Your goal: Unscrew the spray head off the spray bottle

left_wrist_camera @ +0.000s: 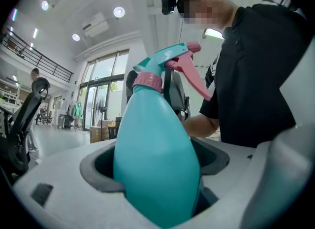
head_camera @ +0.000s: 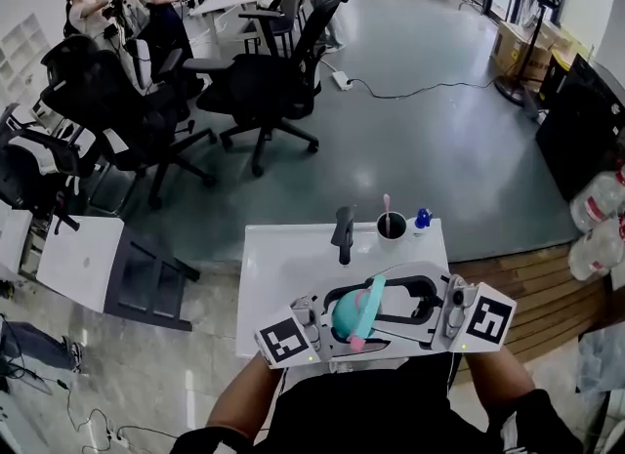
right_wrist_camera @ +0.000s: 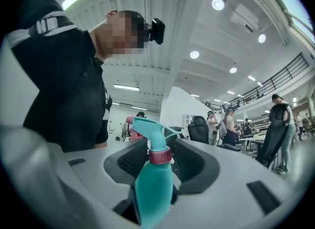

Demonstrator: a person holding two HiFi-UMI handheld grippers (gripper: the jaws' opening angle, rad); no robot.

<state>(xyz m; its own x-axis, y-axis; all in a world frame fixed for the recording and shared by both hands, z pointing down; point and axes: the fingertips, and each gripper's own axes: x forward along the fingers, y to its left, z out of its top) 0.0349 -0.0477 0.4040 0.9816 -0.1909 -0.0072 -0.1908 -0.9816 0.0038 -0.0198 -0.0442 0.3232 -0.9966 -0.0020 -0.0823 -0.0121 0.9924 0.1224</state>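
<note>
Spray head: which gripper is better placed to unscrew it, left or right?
Right. The right gripper has its jaws slightly open around the pink collar under the spray head; closing and turning should do. The left gripper is clamped on the spray bottle, best kept as anchor.

One teal spray bottle (head_camera: 356,313), one left gripper (left_wrist_camera: 157,164) and one right gripper (right_wrist_camera: 160,164), one white table (head_camera: 283,267), one black cup (head_camera: 391,227), one small blue bottle (head_camera: 423,219), two clear water jugs (head_camera: 596,200) at the right edge.
</note>
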